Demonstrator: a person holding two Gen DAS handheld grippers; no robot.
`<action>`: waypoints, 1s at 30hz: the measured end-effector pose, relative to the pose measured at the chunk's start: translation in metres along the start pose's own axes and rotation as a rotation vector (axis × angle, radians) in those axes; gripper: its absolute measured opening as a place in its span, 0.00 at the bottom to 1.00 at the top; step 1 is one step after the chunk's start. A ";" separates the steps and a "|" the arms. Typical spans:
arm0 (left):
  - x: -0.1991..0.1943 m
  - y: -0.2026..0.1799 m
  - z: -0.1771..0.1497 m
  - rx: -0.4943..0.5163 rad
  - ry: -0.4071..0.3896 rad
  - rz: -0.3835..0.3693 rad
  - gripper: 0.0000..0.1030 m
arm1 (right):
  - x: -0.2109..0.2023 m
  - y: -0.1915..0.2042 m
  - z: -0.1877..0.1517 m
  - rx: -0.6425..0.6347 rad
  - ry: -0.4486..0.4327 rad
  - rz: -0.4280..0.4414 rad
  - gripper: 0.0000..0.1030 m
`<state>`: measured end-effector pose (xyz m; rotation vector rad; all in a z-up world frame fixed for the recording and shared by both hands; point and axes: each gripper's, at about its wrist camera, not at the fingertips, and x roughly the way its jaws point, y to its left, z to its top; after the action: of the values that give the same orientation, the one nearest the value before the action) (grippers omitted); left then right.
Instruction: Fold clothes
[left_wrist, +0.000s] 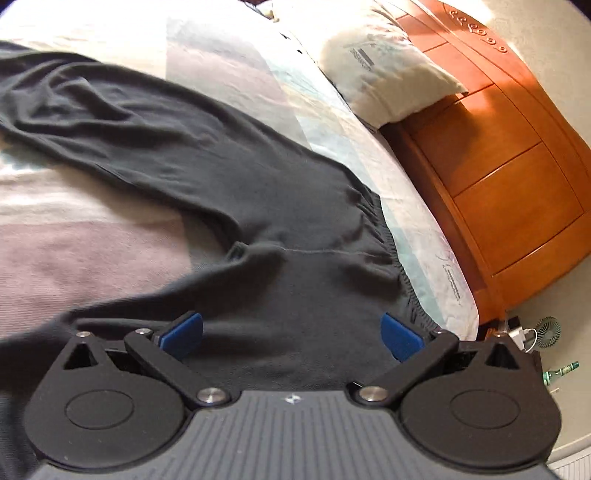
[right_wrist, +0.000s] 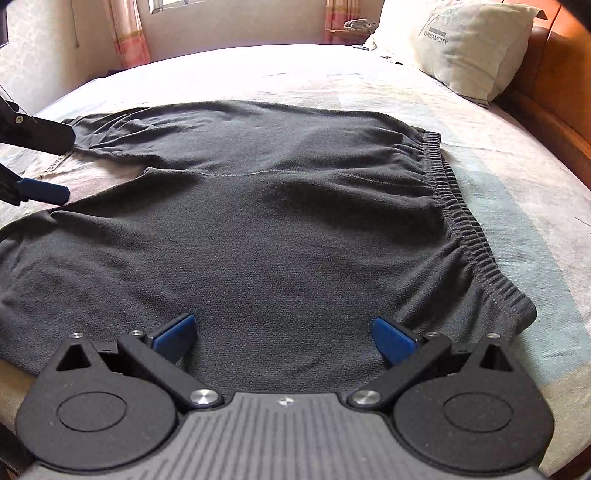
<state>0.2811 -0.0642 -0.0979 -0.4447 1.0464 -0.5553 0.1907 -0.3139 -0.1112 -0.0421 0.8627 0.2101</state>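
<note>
Dark grey trousers (right_wrist: 277, 221) lie spread flat on the bed, their elastic waistband (right_wrist: 454, 206) to the right and the legs running off to the left. My right gripper (right_wrist: 284, 336) hovers open over the near hip area, its blue pads (right_wrist: 177, 336) wide apart with only cloth beneath. In the left wrist view the trousers (left_wrist: 258, 192) stretch away to the upper left, with the waistband (left_wrist: 391, 251) at right. My left gripper (left_wrist: 291, 332) is open just above the cloth. It also shows at the left edge of the right wrist view as the left gripper (right_wrist: 55, 166), near the crotch.
The bedsheet (right_wrist: 517, 184) is pale and patterned. A pillow (right_wrist: 461, 44) leans on the wooden headboard (left_wrist: 498, 166) at the right. A small fan (left_wrist: 548, 332) and a green bottle (left_wrist: 561, 371) sit beside the bed. Curtains (right_wrist: 125, 29) hang at the far wall.
</note>
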 end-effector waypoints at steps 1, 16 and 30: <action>0.010 0.002 0.003 -0.001 0.002 0.012 0.99 | 0.000 0.000 0.000 0.001 -0.001 0.001 1.00; 0.000 -0.012 0.017 0.031 0.073 0.050 0.99 | 0.000 -0.003 -0.001 0.004 -0.019 0.015 1.00; 0.010 0.009 0.033 0.009 0.019 0.169 0.98 | 0.001 -0.001 0.000 0.016 -0.017 -0.002 1.00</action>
<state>0.3168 -0.0605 -0.0960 -0.3395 1.0877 -0.4140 0.1911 -0.3144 -0.1118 -0.0258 0.8477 0.2015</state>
